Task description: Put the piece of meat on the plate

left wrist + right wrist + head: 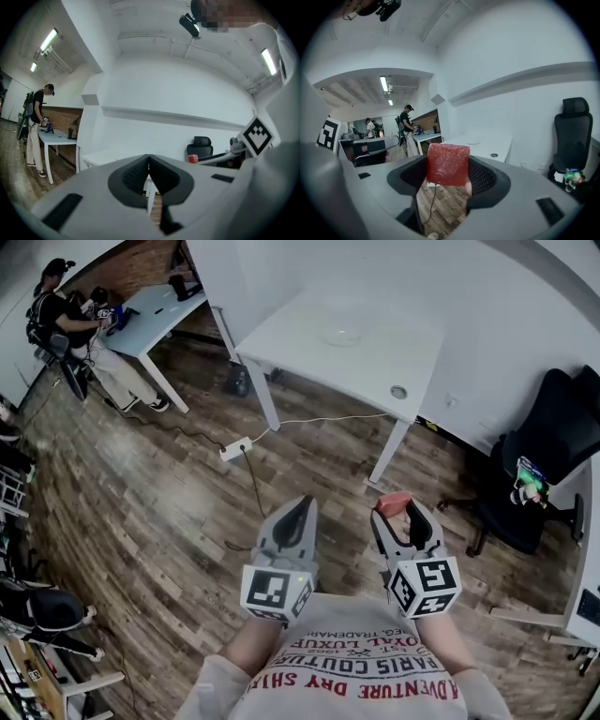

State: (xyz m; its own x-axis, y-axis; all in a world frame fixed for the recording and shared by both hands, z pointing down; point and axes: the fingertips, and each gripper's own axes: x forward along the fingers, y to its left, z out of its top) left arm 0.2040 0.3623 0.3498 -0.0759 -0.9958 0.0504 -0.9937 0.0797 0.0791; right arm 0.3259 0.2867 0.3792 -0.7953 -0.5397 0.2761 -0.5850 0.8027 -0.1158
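Low in the frame, my left tongs [298, 514] are pressed together. Just right of them, my right tongs [398, 512] pinch the red piece of meat [394, 499] above the floor [169, 512]. Farther, in the upper middle, the plate [340, 336] lies on the white surface [300, 357].

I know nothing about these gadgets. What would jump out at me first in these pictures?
First, the red piece of meat, a bright cube clamped between the jaws of the right tool, held above the wooden floor. Beside it, the left tool is shut and empty. Ahead, across the floor, a pale plate sits on the white table.
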